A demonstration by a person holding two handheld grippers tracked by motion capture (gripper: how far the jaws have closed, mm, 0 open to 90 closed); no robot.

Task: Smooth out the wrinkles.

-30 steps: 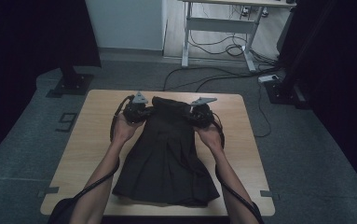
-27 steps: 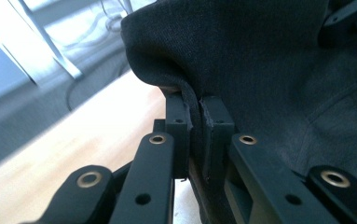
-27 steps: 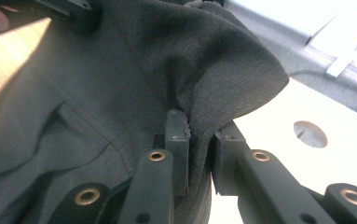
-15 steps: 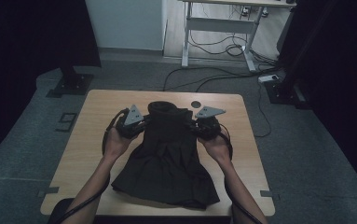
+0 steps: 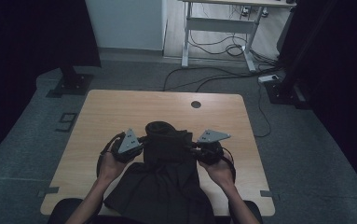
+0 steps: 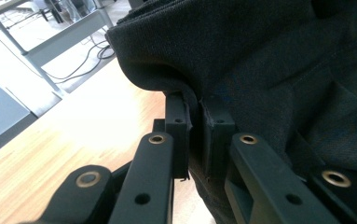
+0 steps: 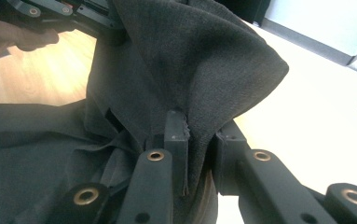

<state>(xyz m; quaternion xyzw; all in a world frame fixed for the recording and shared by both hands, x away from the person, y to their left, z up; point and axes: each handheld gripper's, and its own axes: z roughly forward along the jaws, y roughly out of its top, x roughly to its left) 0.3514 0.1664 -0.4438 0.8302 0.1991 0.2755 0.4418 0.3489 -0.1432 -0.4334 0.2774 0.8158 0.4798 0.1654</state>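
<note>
Wooden table point(image 5: 120, 112), dark garment point(image 5: 167, 186), unlabelled

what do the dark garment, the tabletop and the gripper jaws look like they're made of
Dark garment: a soft knit or woven cloth, matte; a fine grainy weave shows and it drapes in folds.
Tabletop: pale wood or wood-look laminate, smooth, with faint plank lines and a light sheen.
Gripper jaws: probably hard black plastic, matte, with brass-coloured rings at the screw holes.

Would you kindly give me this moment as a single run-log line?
left gripper: shut on dark garment | right gripper: shut on dark garment | garment top lifted, folding toward person | lower part flat on wooden table
</note>
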